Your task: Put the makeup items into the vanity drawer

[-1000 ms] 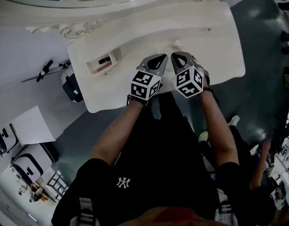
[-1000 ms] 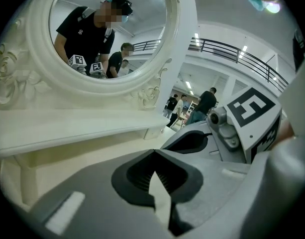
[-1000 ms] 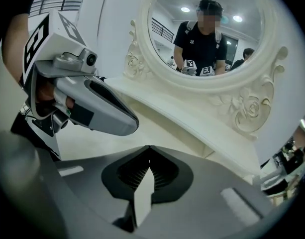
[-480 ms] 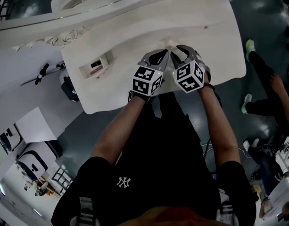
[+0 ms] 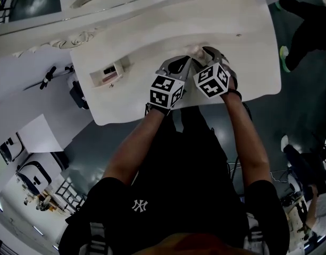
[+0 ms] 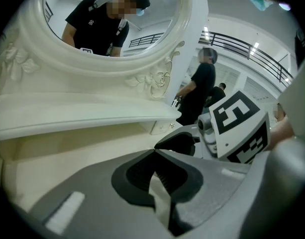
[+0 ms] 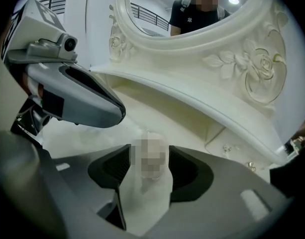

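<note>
A small pale makeup bottle (image 7: 150,158) stands on the white vanity top (image 5: 248,41), its tip (image 5: 194,50) just showing in the head view. My right gripper (image 7: 150,171) has its jaws on either side of the bottle, pads against it. In the head view the right gripper (image 5: 203,52) is at the table's middle. My left gripper (image 5: 184,62) is right beside it on the left, shut with nothing between its tips (image 6: 154,152). A small open drawer (image 5: 110,73) at the table's left holds a pinkish item.
The carved mirror frame (image 7: 232,63) and a raised shelf (image 6: 92,116) run along the back of the vanity. Small knobbed drawers (image 7: 232,151) sit under the shelf. People stand on the floor to the right (image 5: 306,20). A white cart (image 5: 40,142) is at the lower left.
My right gripper has moved slightly forward, so the pale bottle now sits between its jaws. The left gripper has stayed alongside it, still shut.
</note>
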`<move>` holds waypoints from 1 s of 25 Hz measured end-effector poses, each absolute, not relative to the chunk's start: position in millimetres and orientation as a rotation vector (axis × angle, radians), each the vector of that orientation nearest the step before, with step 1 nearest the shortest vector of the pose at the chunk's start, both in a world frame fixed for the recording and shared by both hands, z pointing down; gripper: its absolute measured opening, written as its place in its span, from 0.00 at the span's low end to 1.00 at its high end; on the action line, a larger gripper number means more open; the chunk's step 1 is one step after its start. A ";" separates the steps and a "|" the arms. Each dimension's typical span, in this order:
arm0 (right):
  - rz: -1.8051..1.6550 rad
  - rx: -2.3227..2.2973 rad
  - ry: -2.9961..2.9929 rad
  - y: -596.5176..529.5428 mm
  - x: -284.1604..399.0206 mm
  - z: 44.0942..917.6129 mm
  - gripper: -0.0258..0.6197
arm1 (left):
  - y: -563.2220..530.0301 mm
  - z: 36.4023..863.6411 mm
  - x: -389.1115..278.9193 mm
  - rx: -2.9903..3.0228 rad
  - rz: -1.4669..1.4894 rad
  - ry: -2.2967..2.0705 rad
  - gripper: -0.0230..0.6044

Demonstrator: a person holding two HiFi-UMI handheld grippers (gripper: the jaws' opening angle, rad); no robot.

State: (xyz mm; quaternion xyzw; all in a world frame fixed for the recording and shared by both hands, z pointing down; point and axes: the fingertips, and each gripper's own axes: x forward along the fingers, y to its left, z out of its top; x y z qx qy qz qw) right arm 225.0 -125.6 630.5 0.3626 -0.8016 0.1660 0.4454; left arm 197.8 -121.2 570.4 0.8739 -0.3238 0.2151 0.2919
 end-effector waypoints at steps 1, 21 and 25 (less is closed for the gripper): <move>0.413 0.893 -1.981 -126.0 225.1 633.1 0.44 | -121.6 570.8 196.7 2.327 0.572 -0.867 0.04; 0.321 0.894 -2.027 -119.7 191.0 589.7 0.29 | -111.9 546.6 151.1 2.326 0.512 -0.930 0.04; 0.283 0.870 -2.064 -115.5 164.7 574.2 0.29 | -106.3 537.1 129.2 2.327 0.493 -0.964 0.04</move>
